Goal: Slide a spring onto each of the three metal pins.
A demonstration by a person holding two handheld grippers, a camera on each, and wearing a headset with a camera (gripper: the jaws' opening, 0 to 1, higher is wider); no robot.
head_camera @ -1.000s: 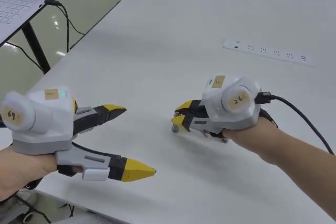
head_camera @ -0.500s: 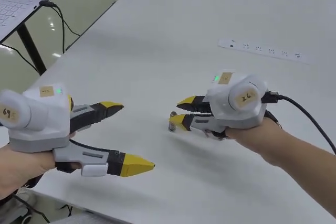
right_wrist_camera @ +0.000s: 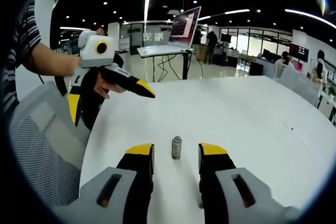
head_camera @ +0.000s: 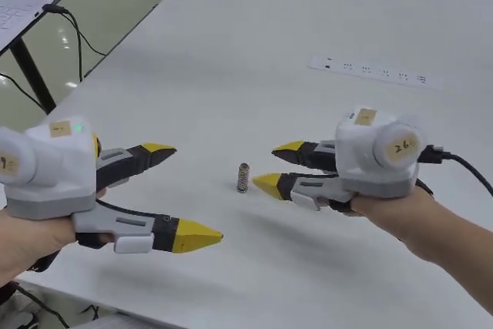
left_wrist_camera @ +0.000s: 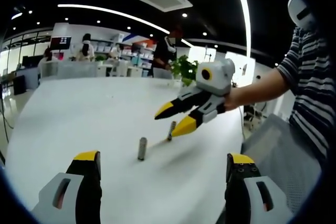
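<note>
Drawn back since a second ago, the right gripper (head_camera: 271, 166) has let go of the spring (head_camera: 243, 178), which now stands upright and alone on the white table (head_camera: 231, 59), just ahead of that gripper's yellow tips and touching neither. Its jaws are moderately parted and point left at the spring; a hand (head_camera: 393, 209) grips the body low over the table, with a black cable (head_camera: 462, 169) trailing off to the right. Over the near left edge, the left gripper (head_camera: 189, 190) hangs with jaws spread wide, holding nothing and aimed right toward the spring. In the left gripper view a thinner metal piece (left_wrist_camera: 171, 130) stands by the right gripper's lower tip; what it is cannot be told.
</note>
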